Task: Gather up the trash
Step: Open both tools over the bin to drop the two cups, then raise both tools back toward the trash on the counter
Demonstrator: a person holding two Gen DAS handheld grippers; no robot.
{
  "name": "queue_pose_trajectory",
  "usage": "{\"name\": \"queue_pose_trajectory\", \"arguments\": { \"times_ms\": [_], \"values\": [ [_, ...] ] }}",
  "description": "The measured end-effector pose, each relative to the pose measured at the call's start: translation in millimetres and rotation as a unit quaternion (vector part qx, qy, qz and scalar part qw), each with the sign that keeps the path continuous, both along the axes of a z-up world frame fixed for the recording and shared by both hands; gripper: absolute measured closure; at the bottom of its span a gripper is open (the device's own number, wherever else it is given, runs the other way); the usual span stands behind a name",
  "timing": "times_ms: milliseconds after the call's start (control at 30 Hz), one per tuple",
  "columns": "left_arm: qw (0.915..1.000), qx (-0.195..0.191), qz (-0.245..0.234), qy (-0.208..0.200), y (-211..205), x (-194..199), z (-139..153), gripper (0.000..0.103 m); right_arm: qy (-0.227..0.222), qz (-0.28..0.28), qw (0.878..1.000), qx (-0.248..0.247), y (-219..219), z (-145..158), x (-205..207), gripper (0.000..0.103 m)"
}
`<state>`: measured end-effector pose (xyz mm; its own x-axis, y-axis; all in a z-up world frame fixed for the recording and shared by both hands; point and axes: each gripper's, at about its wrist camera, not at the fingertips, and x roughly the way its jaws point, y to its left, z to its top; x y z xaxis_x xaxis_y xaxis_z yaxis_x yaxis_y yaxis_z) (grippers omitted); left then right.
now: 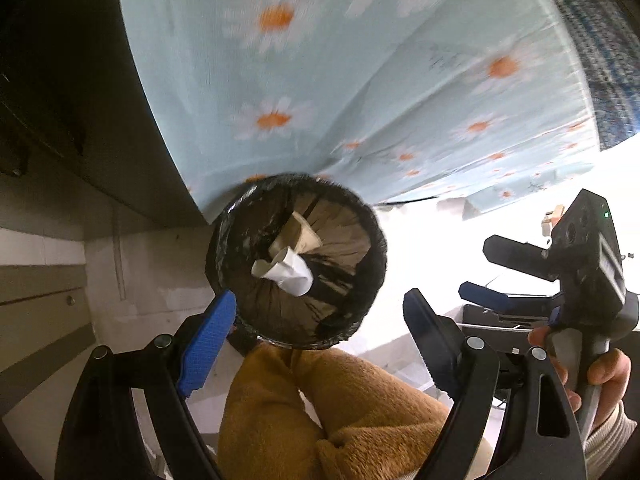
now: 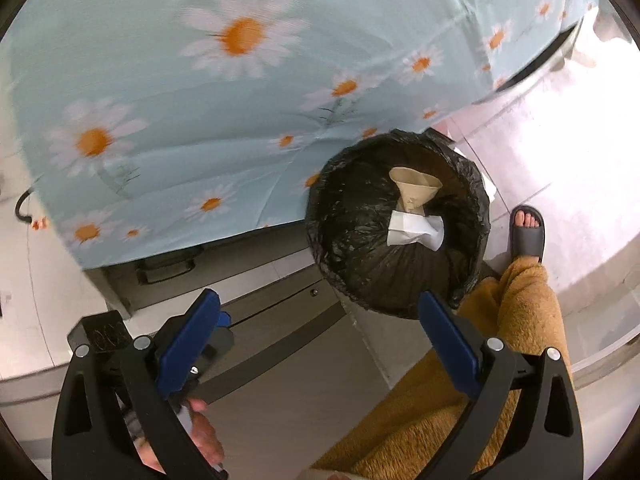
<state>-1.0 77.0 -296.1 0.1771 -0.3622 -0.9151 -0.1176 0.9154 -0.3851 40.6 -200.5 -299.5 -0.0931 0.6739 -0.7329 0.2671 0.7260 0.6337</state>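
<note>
1. The bin point(image 2: 398, 224), lined with a black bag, stands on the floor just beside the hanging edge of the daisy-print cloth point(image 2: 240, 92). Inside it lie a brown paper cone point(image 2: 414, 190) and, touching it on the near side, a crumpled white paper point(image 2: 416, 232).
2. The left gripper point(image 1: 320, 344) hangs above the bin with its blue pads wide apart and nothing between them. The bin's near rim shows between them.
3. The right gripper point(image 2: 320, 348) is likewise spread wide and holds nothing; it points down at the floor just to the left of the bin.
4. Judged from this, the drop step looks finished: trash is in the bin and both claws are free. The next move probably calls for turning away from the bin to find another piece of trash, then closing on it.
5. No further trash is visible in either view. The cloth is blurred, and its top is cut off, so what lies on it cannot be told.
6. The person's orange-brown trouser leg point(image 2: 492, 360) and grey sandal point(image 2: 528, 236) stand just right of the bin, hiding the floor there.
</note>
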Motion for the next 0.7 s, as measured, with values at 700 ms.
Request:
{"name": "queue_pose_trajectory", "arguments": {
  "times_ms": [700],
  "values": [
    [0.9908, -0.018, -0.01, -0.134, 20, 3, 148, 0.02, -0.249, 0.053, 0.966, -0.039, 18, 179, 0, 0.005]
  ]
}}
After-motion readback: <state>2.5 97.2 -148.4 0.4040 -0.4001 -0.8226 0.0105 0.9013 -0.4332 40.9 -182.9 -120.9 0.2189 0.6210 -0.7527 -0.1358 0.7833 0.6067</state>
